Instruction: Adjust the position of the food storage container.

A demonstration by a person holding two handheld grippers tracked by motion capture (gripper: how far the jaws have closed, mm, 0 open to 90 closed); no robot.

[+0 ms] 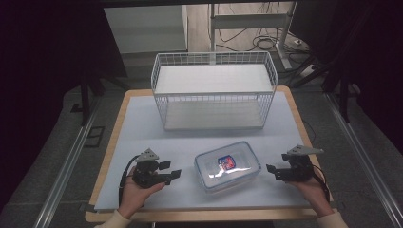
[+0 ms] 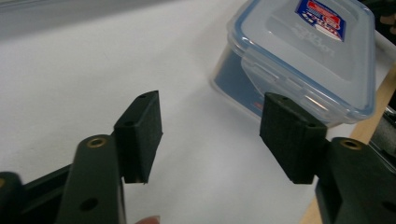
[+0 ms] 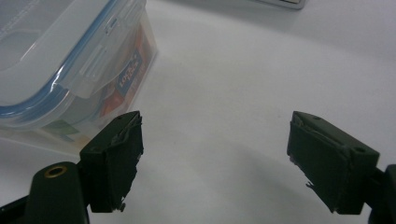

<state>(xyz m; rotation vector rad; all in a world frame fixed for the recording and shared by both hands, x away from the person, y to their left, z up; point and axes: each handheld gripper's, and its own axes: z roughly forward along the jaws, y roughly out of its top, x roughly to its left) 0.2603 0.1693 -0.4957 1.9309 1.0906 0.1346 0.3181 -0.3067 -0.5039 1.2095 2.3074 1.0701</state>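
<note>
A clear plastic food box (image 1: pixel 227 166) with a blue-sealed snap lid and a red and blue label lies on the white mat, near the table's front edge. To its left, a hand holds my left gripper (image 1: pixel 170 169) pointing toward the box, jaws open and empty. In the left gripper view the box (image 2: pixel 303 51) lies just beyond the gripper (image 2: pixel 215 133), up and to the right. My right gripper (image 1: pixel 273 172) sits to the right of the box, aimed at it, jaws open with nothing between them. In the right gripper view the box (image 3: pixel 51 56) is at the upper left of the gripper (image 3: pixel 217 154).
A white wire basket (image 1: pixel 214 57) stands at the back of the table, its open top facing up. The white mat (image 1: pixel 142 123) covers most of the wooden tabletop (image 1: pixel 110 142). Cables and a metal stand leg lie on the floor behind.
</note>
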